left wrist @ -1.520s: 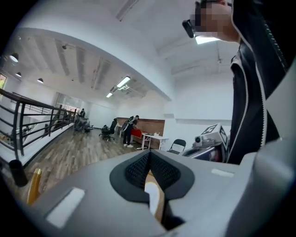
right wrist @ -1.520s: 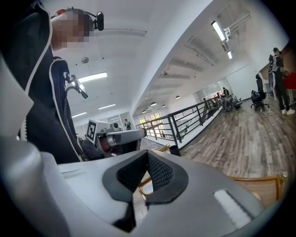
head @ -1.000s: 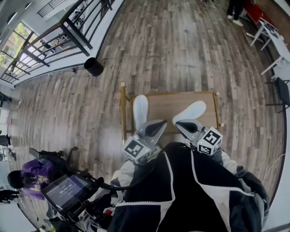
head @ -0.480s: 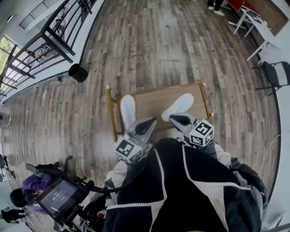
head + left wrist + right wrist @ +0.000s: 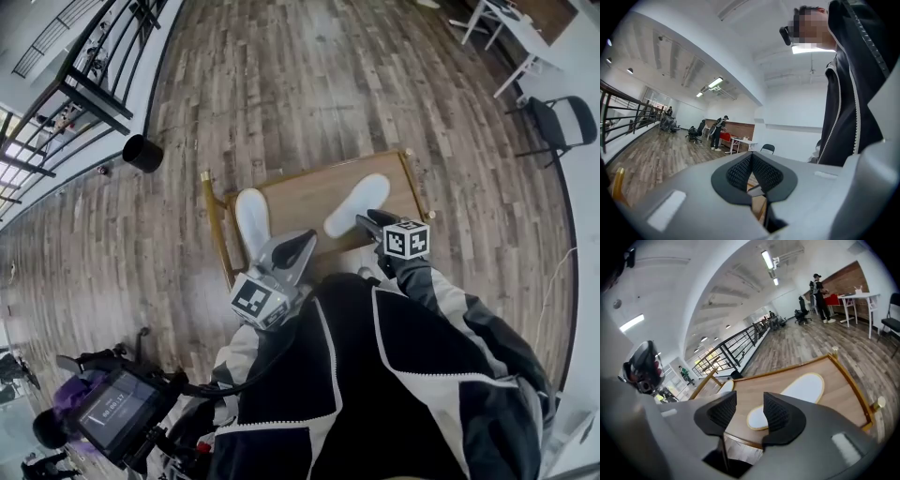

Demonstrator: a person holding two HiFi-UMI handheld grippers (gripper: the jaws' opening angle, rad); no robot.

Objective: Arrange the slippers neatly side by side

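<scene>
Head view: from high up, facing steeply down over my jacket [image 5: 375, 375], table [image 5: 300, 202] at 12 o'clock. Left gripper view: level across the room, jacket [image 5: 848, 103] close at 3 o'clock. Right gripper view: tilted down, close on the table [image 5: 843, 394]. Head and right views share table and slippers [image 5: 358, 204].
</scene>
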